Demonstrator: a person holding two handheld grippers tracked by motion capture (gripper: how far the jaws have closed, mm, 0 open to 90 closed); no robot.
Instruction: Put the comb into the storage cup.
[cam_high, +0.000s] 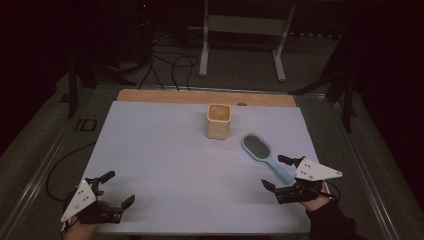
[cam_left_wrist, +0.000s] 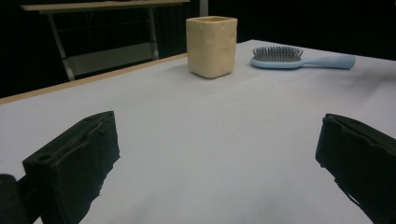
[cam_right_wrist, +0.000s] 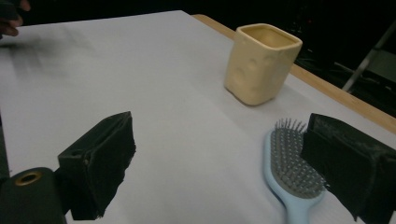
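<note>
Here the right gripper (cam_high: 278, 172) hangs wide open and empty beside the light blue hairbrush (cam_high: 264, 155), lying near the cream cup (cam_high: 218, 121); it should straddle the handle squarely before closing.

Dim room, dark walls. White-covered table (cam_high: 165, 165) with wooden edge at twelve o'clock; grey floor (cam_high: 240, 70) beyond; white metal frame (cam_high: 245, 30) at twelve; black cables (cam_high: 165, 65) at eleven.
</note>
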